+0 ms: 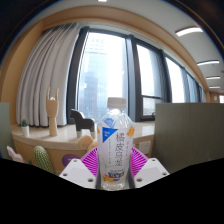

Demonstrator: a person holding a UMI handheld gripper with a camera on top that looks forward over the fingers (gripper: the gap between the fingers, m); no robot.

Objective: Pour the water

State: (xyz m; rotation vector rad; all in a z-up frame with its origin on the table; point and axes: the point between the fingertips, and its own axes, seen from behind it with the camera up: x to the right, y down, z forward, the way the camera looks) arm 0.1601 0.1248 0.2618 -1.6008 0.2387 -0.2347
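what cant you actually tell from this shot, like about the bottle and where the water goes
- Bottle: its base is cut off behind the gripper housing in the gripper view, so what it rests on, if anything, is hidden.
- Label text: too small to read.
- Liquid level: hidden by the label.
- Pouring target: no cup or glass shows.
- Grip: the fingers flank the bottle; contact is unclear.

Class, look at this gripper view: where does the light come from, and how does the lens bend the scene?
In the gripper view, daylight comes through the window behind, so the bottle between the fingers is backlit; ceiling lights add bright streaks; the wide-angle lens bows the window frames and curtain into curves.
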